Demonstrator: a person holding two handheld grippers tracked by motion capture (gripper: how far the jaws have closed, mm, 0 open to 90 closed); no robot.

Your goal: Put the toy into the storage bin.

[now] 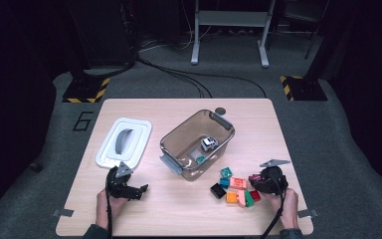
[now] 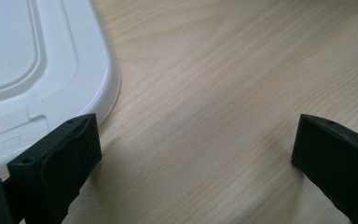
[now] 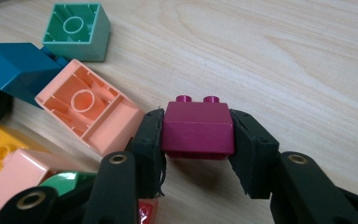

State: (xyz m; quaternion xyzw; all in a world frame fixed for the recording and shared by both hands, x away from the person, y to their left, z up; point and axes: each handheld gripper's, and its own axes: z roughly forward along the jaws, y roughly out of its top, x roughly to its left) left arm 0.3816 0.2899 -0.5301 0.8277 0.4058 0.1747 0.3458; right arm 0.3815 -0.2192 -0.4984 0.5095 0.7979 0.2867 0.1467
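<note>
A magenta two-stud brick (image 3: 198,133) sits between the pads of my right gripper (image 3: 198,122), which is shut on it just above the wooden table. From above, that gripper (image 1: 255,179) is at the right end of a pile of loose bricks (image 1: 234,189). My left gripper (image 1: 143,189) rests low at the front left with its jaws open and nothing between them. Up close, the left gripper (image 2: 196,140) frames bare wood beside the corner of a white lid (image 2: 37,70).
A clear plastic box (image 1: 176,137) stands mid-table with a small white toy car (image 1: 208,143) inside. The white lid (image 1: 124,142) lies to its left. Near the held brick lie a peach brick (image 3: 88,112), a blue one (image 3: 16,67) and a mint one (image 3: 77,30).
</note>
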